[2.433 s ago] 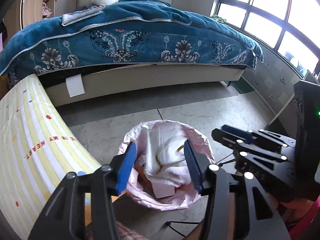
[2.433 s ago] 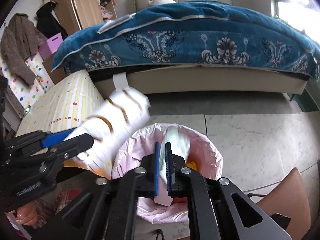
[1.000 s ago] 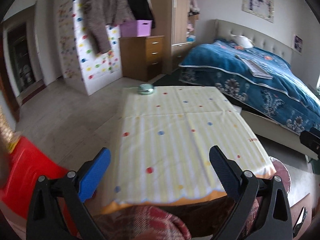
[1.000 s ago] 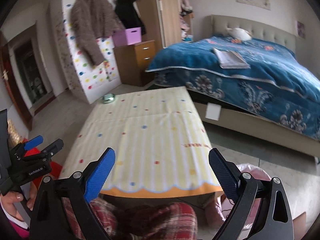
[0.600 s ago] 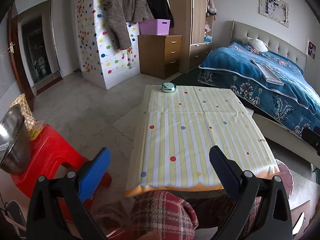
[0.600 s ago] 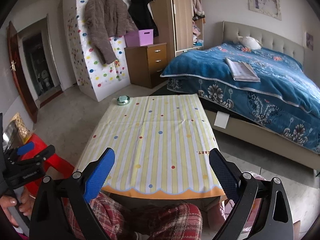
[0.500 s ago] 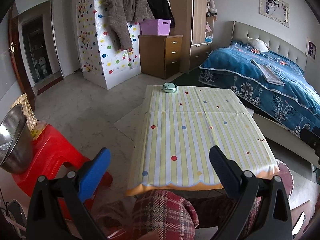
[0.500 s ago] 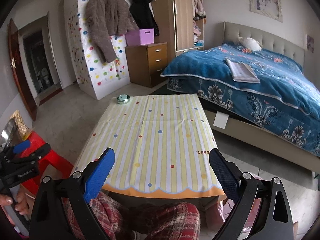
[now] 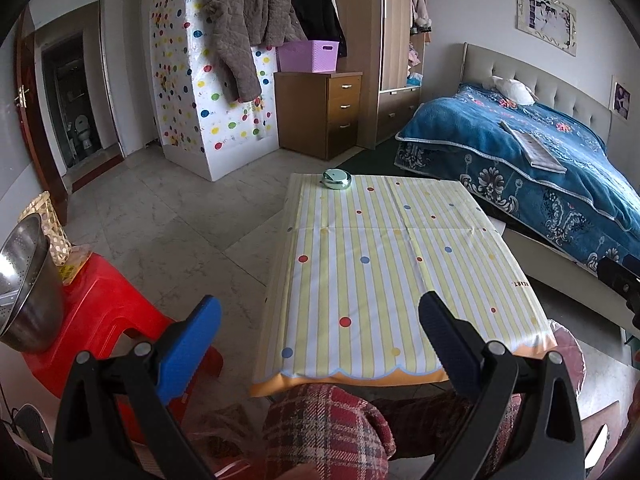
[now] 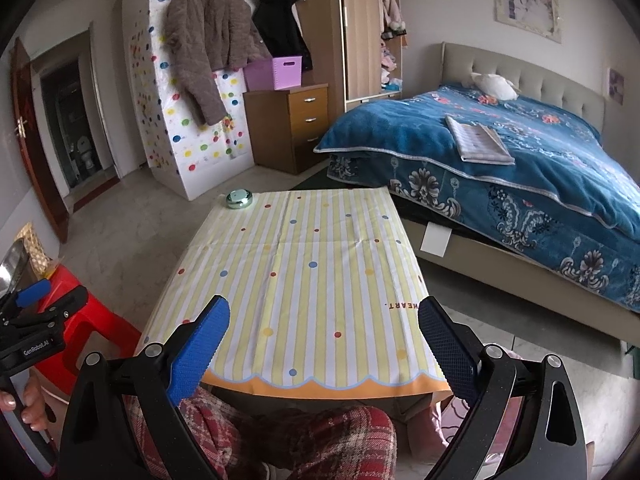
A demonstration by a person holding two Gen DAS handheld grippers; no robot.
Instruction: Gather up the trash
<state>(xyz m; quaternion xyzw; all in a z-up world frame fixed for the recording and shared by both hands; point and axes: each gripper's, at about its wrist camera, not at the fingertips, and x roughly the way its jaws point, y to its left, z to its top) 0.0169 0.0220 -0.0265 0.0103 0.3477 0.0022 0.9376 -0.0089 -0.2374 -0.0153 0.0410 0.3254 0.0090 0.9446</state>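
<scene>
My left gripper (image 9: 320,344) is open and empty, held above the near edge of the striped, dotted table (image 9: 384,264). My right gripper (image 10: 323,340) is also open and empty over the same near edge of the table (image 10: 304,280). The pink-lined trash bin shows only as a sliver at the table's right corner, in the left wrist view (image 9: 568,352) and below the table edge in the right wrist view (image 10: 460,412). A small round green tin (image 9: 337,179) sits at the table's far edge; it also shows in the right wrist view (image 10: 239,199). No loose trash shows on the table.
A red plastic stool (image 9: 100,304) with a steel colander (image 9: 24,288) stands left. A bed with a blue blanket (image 10: 520,168) lies right. A wooden drawer unit (image 9: 320,112) and dotted cabinet (image 9: 208,92) stand behind. Plaid-clad knees (image 10: 288,432) are under the table edge.
2.4 s ago both grippers were over the pink bin, the right shut on a wrapper. Both have since swung to the table and are open and empty; little has moved in the last half second.
</scene>
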